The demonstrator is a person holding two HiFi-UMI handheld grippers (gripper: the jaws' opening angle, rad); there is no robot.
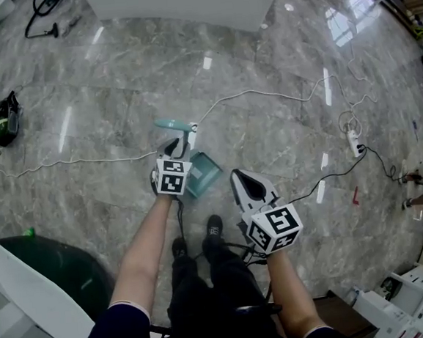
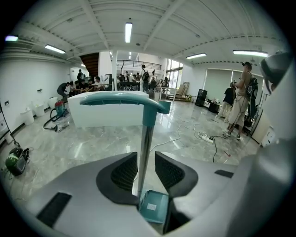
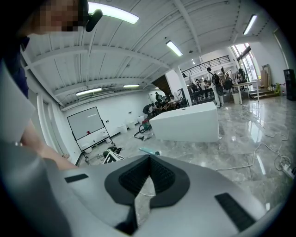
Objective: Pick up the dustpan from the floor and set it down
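While my left claw (image 2: 146, 163) sits half closed, its two dark ribbed pads hold the thin silver metal pole (image 2: 147, 139) of the teal long-handled dustpan (image 1: 201, 174). In the left gripper view the pole runs straight up between the pads. The dustpan's teal crossbar handle (image 2: 122, 98) stands above the jaws, and its teal plastic scoop (image 2: 154, 207) hangs below them. Seen from the head view, the claw points down and away from me, and the scoop is just in front of my black shoes (image 1: 214, 227), low over the glossy grey marbled floor (image 1: 102, 100). No view shows me whether the scoop's underside touches the floor or hangs just clear of it.

My right claw (image 3: 149, 159) is pinched shut with nothing in it. It is held off to the side, near the dustpan but apart from it. A thin white cable (image 1: 264, 94) trails across the floor beyond the scoop.

I judge the pick-up done and the set-down in hand. The next move calls for lowering the left claw until the scoop rests flat. The pole should be kept upright so it does not swing or tip. Only then should the pads open. The cable lies far enough off not to matter.
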